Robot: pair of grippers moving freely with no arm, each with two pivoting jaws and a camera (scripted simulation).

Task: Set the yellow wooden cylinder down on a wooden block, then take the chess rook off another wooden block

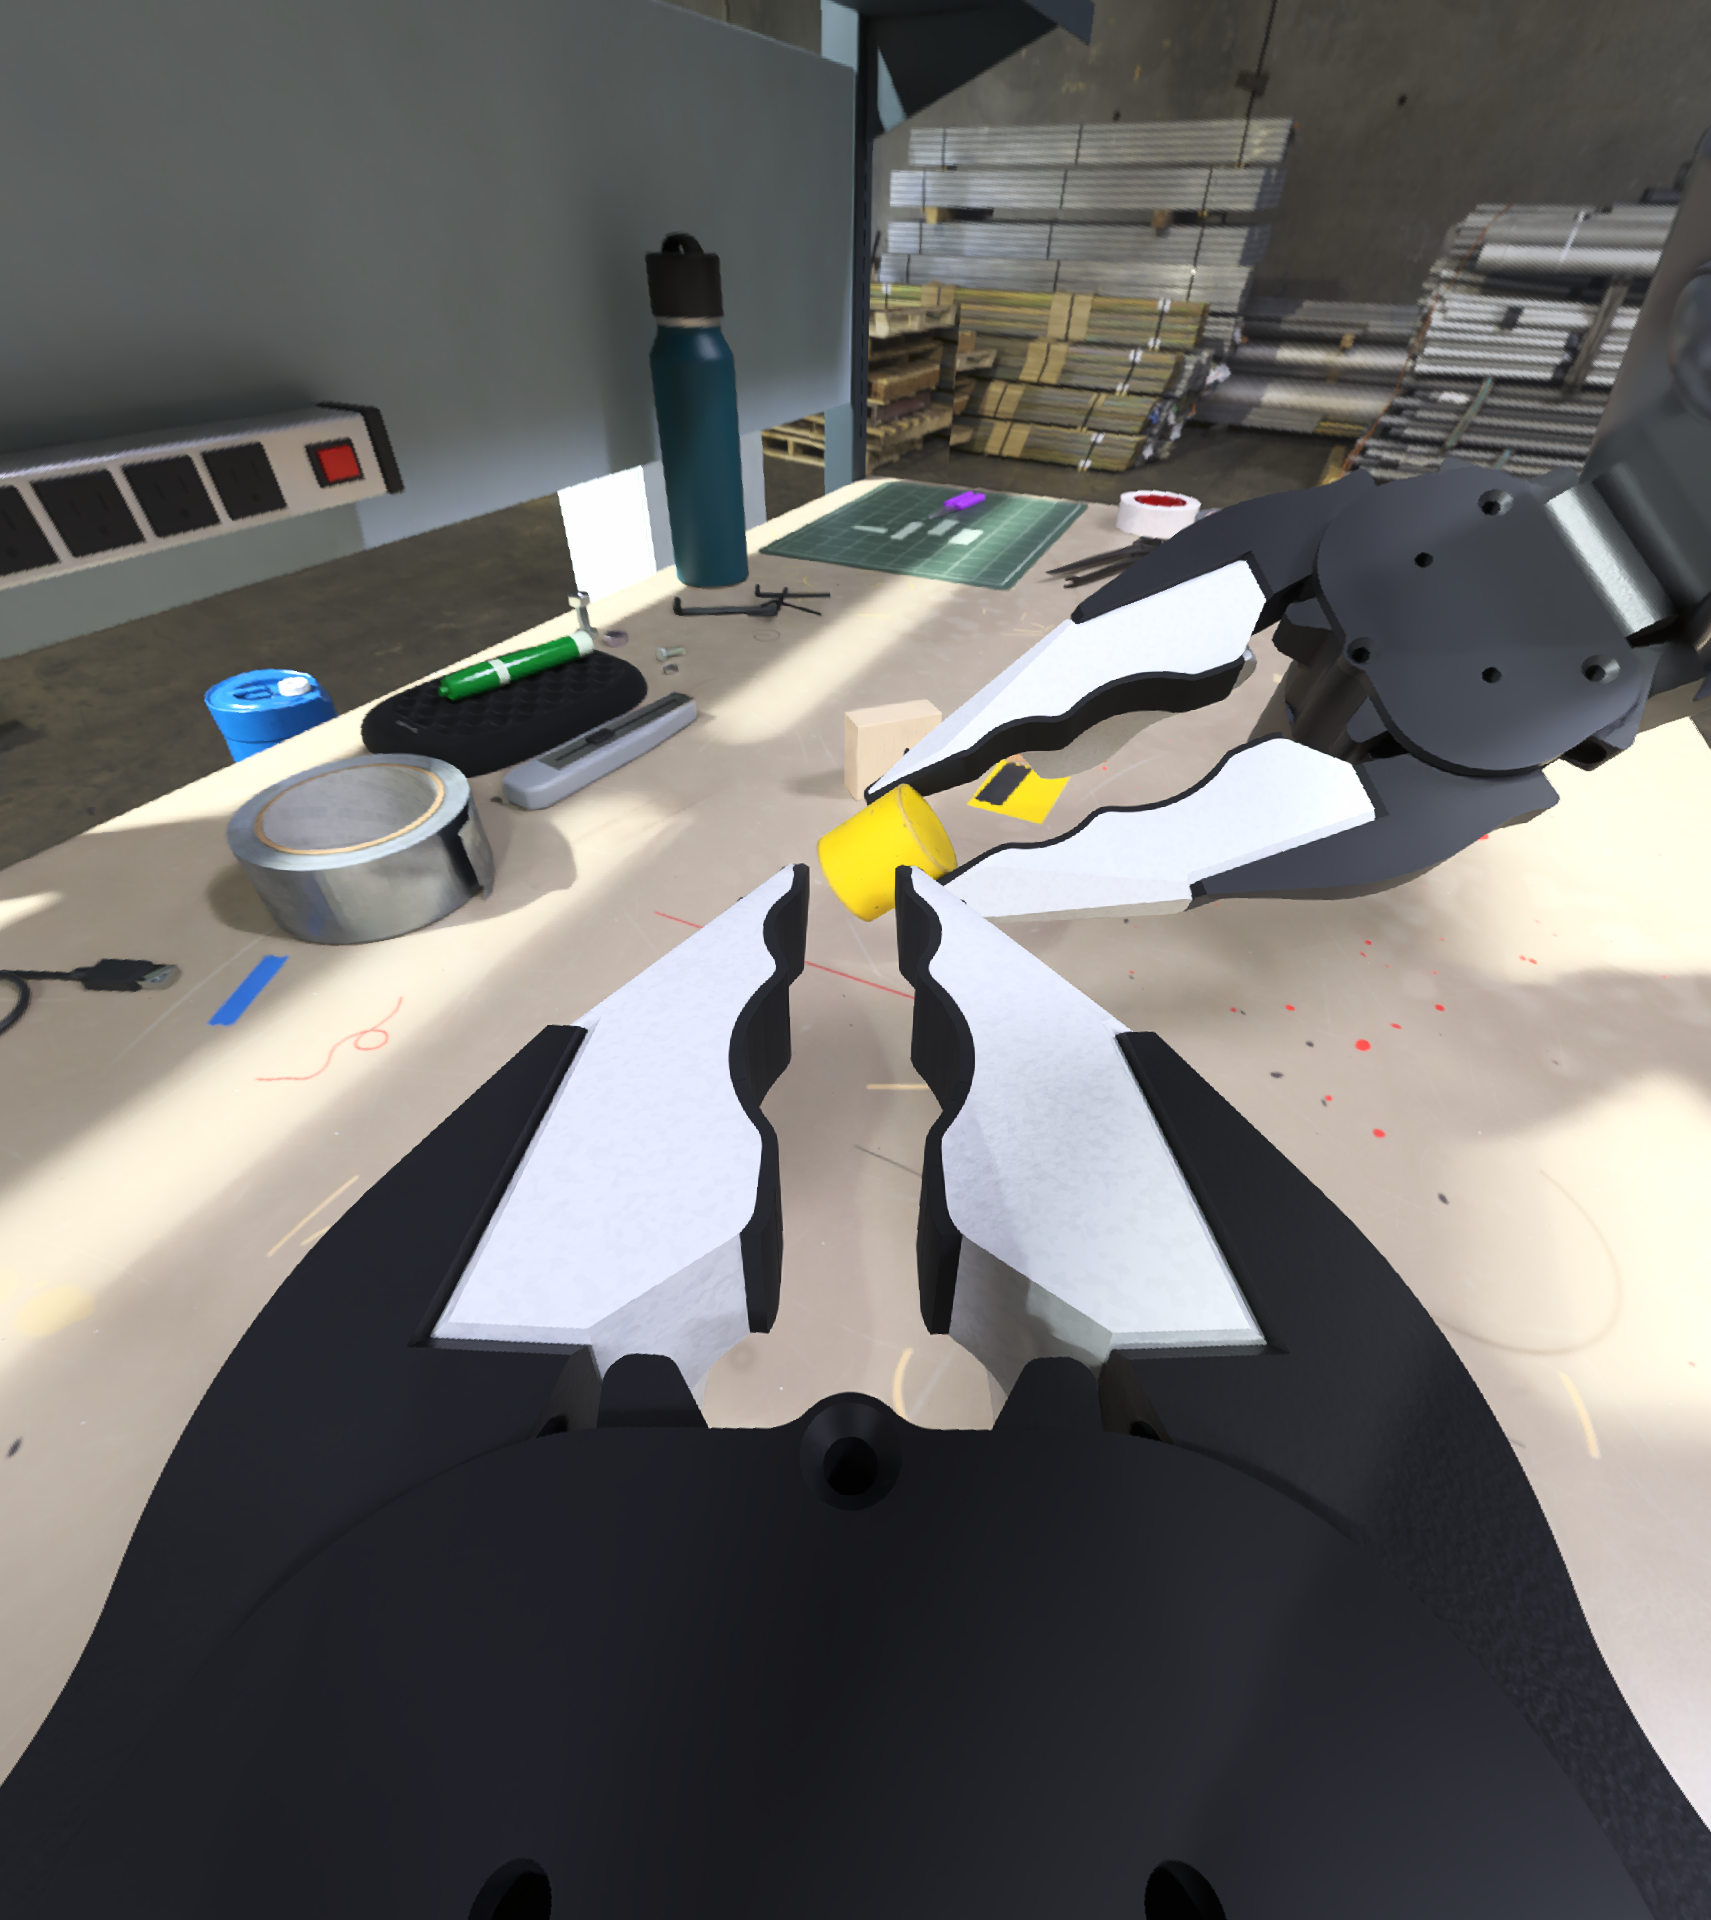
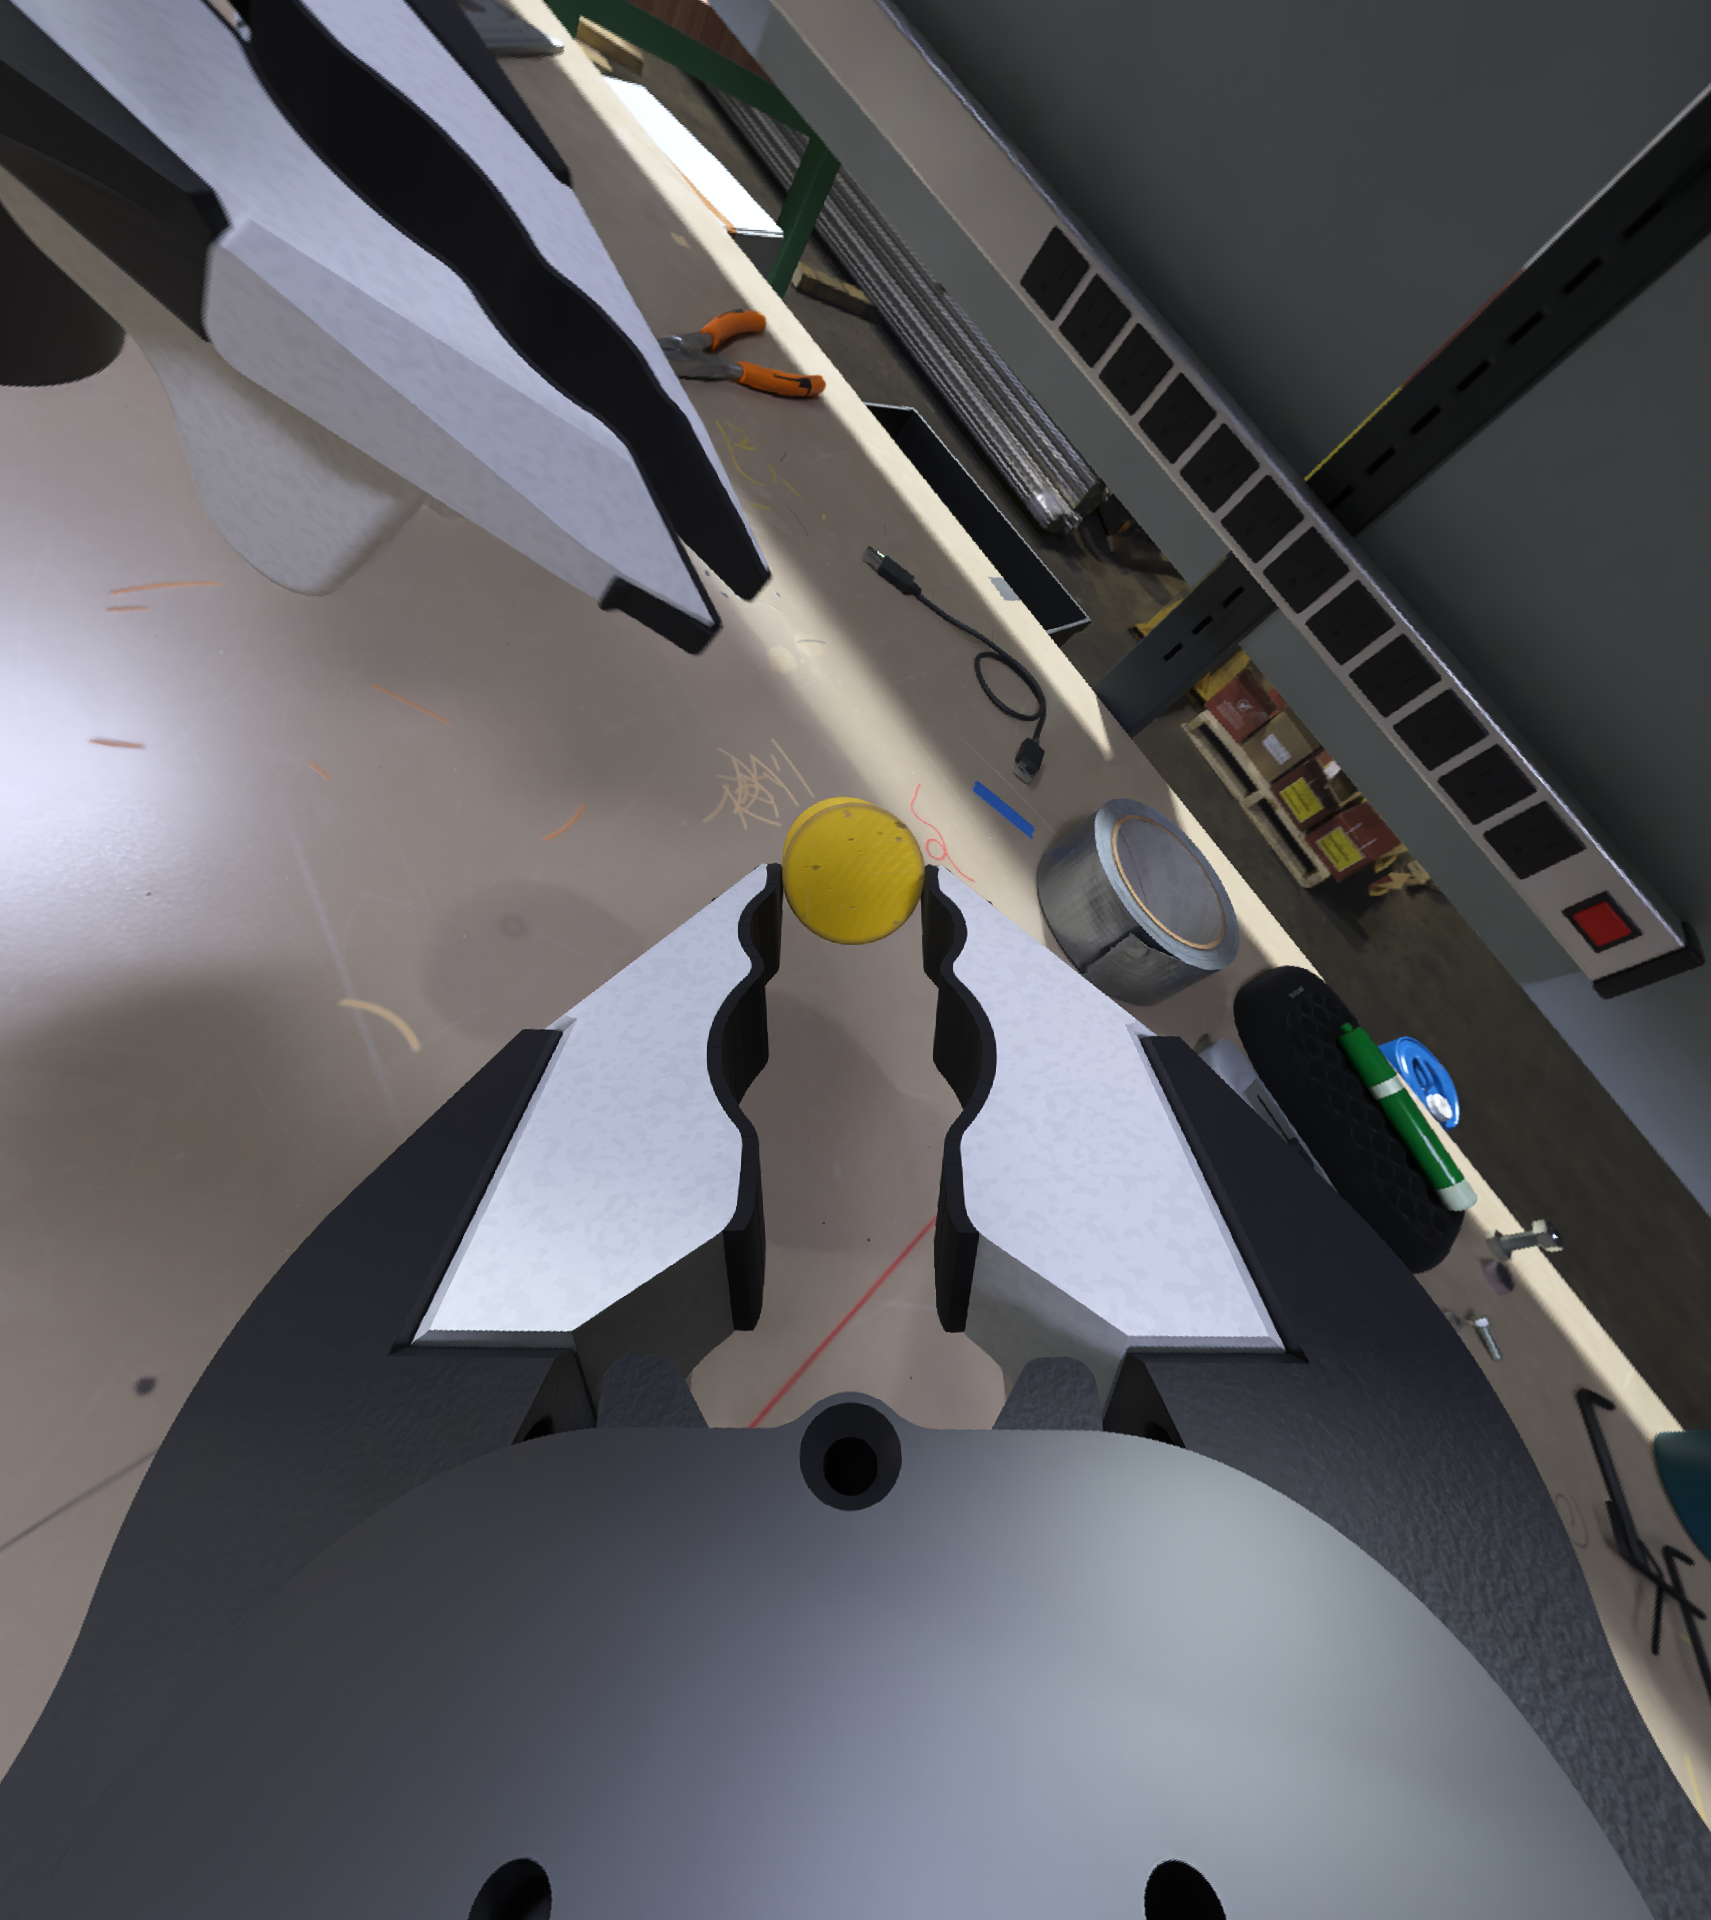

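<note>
Gripping yellow wooden cylinder (image 2: 852, 871) — short, speckled round face, right tongs (image 2: 852, 883)

The two grippers are crowding each other over the middle of the table (image 1: 1246, 1195): the right gripper (image 1: 908, 821) is reaching in from the right with the yellow cylinder (image 1: 882, 857) pinched at its tips, and the left gripper (image 1: 851, 883) is pointing straight at it, fingertips just beside the cylinder. A wooden block (image 1: 882, 743) is sitting close behind them. To the left, a roll of silver tape (image 1: 363, 842), a black pad (image 1: 508, 707) and a grey utility knife (image 1: 602, 748) are blocking the way (the blue bottle (image 1: 695, 416) is standing farther back). Bare tabletop is lying open to the near left and the near right.
</note>
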